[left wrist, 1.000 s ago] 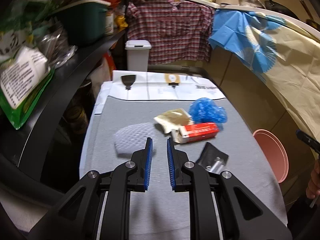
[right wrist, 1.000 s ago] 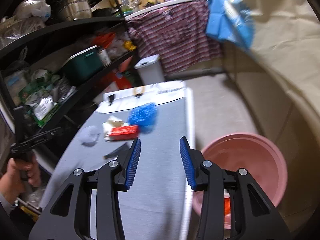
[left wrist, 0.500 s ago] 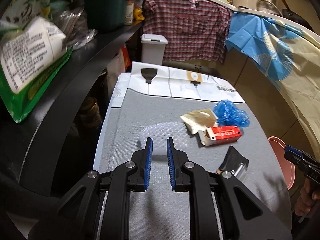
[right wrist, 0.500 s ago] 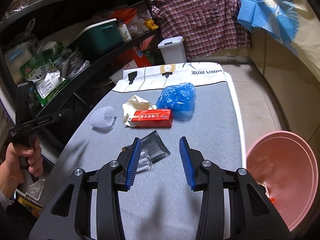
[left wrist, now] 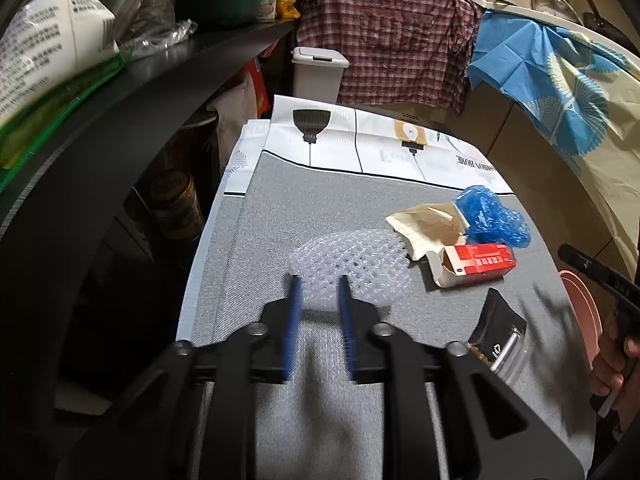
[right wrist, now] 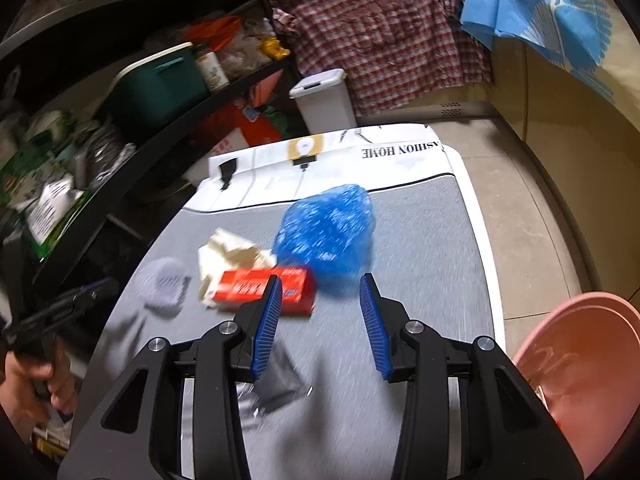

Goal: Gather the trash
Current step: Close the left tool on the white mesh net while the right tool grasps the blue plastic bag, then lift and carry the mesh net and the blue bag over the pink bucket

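Trash lies on the grey table top [left wrist: 280, 216]: a white foam net [left wrist: 356, 264], a crumpled beige paper [left wrist: 424, 228], a red box [left wrist: 480, 262], a blue plastic bag [left wrist: 492, 216] and a black foil packet [left wrist: 496, 334]. My left gripper [left wrist: 320, 286] is open with a narrow gap, its tips at the net's near edge. My right gripper [right wrist: 320, 292] is wide open just short of the blue bag [right wrist: 326, 232], with the red box [right wrist: 264, 286] by its left finger and the black packet [right wrist: 276, 380] under it.
A pink basin [right wrist: 580, 376] stands on the floor to the table's right. A black shelf [left wrist: 100, 120] with packets and a green box runs along the left. A white bin [left wrist: 318, 70] stands beyond the table's far end, before a plaid cloth.
My left gripper has moved forward to the foam net and its jaws have spread slightly. My right gripper has swung in from the basin side and advanced toward the blue bag.
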The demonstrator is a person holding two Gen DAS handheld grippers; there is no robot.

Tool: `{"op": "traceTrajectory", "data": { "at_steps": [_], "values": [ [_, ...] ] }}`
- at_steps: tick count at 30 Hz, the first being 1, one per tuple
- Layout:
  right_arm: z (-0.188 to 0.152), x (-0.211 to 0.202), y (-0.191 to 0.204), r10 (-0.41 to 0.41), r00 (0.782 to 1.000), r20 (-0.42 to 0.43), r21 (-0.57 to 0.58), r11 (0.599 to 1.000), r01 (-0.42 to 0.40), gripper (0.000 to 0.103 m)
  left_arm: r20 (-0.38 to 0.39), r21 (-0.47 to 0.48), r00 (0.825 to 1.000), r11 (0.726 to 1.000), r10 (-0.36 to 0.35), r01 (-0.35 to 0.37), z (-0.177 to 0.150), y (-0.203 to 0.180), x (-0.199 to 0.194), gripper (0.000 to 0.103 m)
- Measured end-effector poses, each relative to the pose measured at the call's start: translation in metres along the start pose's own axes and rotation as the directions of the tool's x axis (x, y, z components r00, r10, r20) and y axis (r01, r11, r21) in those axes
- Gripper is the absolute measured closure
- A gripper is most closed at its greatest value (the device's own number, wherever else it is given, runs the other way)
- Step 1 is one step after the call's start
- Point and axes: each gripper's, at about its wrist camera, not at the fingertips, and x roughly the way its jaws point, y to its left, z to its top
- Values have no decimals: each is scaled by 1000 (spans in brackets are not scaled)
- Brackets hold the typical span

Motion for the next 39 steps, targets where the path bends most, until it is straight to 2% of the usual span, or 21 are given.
{"op": "traceTrajectory", "data": {
  "at_steps": [2,6,13,14,16,20,21,24,31,39],
  "values": [
    [6,13,-5,-4,1000,-9,16,1000,4,61,3,-7,1000,1000,4,-4,1,0,6,55],
    [15,33,-12,11,999,-36,45,999,-10,61,-7,-29,1000,1000,2,-2,5,4,17,51],
    [23,61,-21,22,996,-82,81,997,-15,61,-58,-59,998,998,-12,8,1,10,42,51],
    [22,64,-21,26,995,-93,85,996,-18,61,-62,-60,998,998,-16,12,1,10,44,53],
    [20,67,-21,30,994,-106,84,996,-21,62,-67,-55,997,998,-29,25,-1,8,45,65],
    [18,67,-18,39,992,-118,69,997,-31,81,-68,-25,997,999,-33,32,0,3,42,85],
    [18,66,-17,42,992,-118,66,997,-34,88,-67,-19,997,999,-33,31,0,1,41,88],
    [19,62,-15,38,993,-109,55,998,-32,98,-50,1,999,1000,-21,21,1,-2,34,96],
    [22,35,-9,31,998,-61,39,999,-28,101,-3,15,1000,1000,-23,23,8,-7,13,97],
    [25,-20,13,18,1000,3,-48,999,-18,101,56,34,998,999,-24,22,9,-17,-22,98]
  ]
}}
